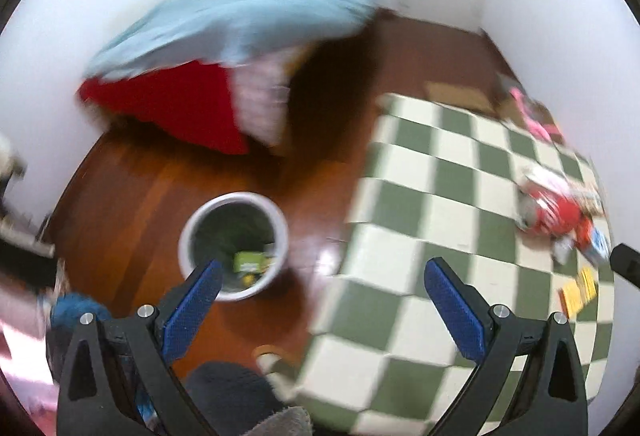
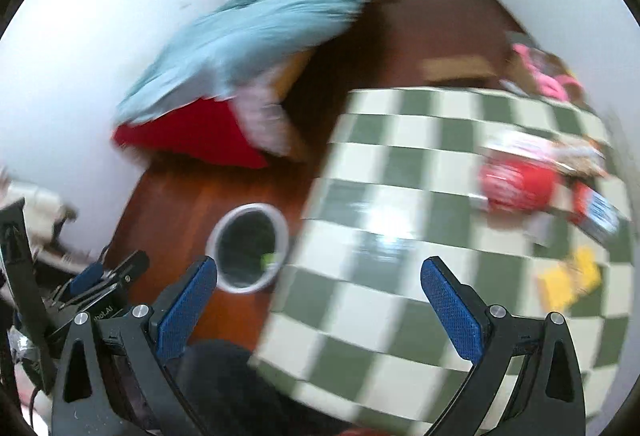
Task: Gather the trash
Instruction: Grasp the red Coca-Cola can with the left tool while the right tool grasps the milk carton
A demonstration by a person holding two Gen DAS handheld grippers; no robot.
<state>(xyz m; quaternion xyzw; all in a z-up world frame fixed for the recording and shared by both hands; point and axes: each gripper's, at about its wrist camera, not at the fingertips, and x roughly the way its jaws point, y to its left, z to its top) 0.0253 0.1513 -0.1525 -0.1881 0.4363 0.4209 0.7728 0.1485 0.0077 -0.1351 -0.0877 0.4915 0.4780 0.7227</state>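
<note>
Both views are smeared by motion, so fine detail is uncertain. The left gripper (image 1: 322, 278) hangs with its jaws spread wide and nothing between them; the white bin (image 1: 234, 246) stands on the wooden floor (image 1: 132, 203) just beyond its left finger, and a green packet (image 1: 250, 262) lies at the bottom of the bin. The right gripper (image 2: 318, 276) is likewise spread wide and empty, with the bin (image 2: 248, 248) just ahead of its left finger. The remaining trash lies well to the right of both grippers on the green-and-white checkered mat (image 1: 432, 195): a crumpled red wrapper (image 1: 556, 213), a blue-and-red packet (image 2: 598, 213) beside it, and a yellow packet (image 2: 568, 278) nearer the camera. The mat's left edge runs close beside the bin, with a strip of bare wood between them, and the squares between the right gripper and the red wrapper (image 2: 516, 181) carry nothing. Beyond the bin a bed with a pale blue blanket (image 1: 248, 15) over a red cover (image 1: 176, 103) stands against the white wall (image 1: 60, 15). Pink items (image 1: 536, 115) sit at the mat's far right corner; what they are cannot be told.
</note>
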